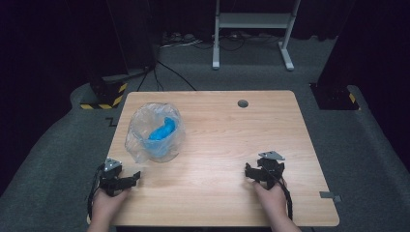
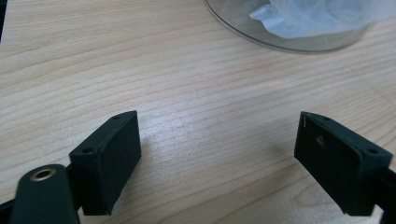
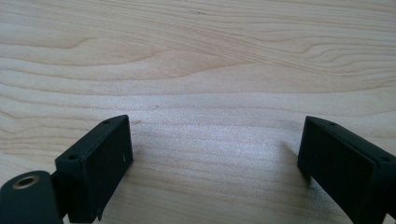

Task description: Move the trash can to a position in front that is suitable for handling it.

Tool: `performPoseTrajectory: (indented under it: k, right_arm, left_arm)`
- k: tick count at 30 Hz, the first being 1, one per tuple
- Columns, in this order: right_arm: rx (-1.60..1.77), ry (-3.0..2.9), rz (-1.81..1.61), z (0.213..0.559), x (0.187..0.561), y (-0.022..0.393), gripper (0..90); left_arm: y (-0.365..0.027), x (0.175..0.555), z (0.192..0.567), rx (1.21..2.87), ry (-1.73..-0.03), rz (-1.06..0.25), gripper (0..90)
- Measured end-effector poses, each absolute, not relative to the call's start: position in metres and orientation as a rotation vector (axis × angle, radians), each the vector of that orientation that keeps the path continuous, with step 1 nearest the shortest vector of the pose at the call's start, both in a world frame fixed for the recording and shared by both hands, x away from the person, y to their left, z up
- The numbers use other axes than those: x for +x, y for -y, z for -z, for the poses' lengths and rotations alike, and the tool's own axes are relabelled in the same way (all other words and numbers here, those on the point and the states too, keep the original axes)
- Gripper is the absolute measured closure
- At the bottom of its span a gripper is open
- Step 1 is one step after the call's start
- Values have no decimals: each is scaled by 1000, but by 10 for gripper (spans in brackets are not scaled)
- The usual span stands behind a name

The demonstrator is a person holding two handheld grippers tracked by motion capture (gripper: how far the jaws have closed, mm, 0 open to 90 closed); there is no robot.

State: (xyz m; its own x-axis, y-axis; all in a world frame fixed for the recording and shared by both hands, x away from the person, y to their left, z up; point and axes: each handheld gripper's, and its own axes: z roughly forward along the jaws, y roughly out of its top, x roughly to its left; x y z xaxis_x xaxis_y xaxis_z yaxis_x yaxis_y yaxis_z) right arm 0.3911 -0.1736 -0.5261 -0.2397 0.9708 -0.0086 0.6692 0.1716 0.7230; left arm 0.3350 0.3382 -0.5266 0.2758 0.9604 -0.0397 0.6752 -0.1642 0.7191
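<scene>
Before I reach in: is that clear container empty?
Not empty: the clear container holds a blue object and a plastic liner.

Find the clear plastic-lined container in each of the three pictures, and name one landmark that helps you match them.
High view: the container stands left of centre on the wooden table, blue object inside.
Left gripper view: its clear base rim sits at the top right.
Right gripper view: not in it.
Shared landmark: the table's light wood grain.
</scene>
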Motion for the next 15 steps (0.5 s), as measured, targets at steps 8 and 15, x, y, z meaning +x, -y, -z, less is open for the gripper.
performPoseTrajectory:
  k: [8,15]
  right_arm:
    - [1554,-1967,-835,526,392,173,96]
    - [1553,-1967,-835,526,392,173,96]
  left_arm:
    - [-334,335,527,1948,-1464,-599,142]
    - [-332,337,526,1959,-1471,-565,90]
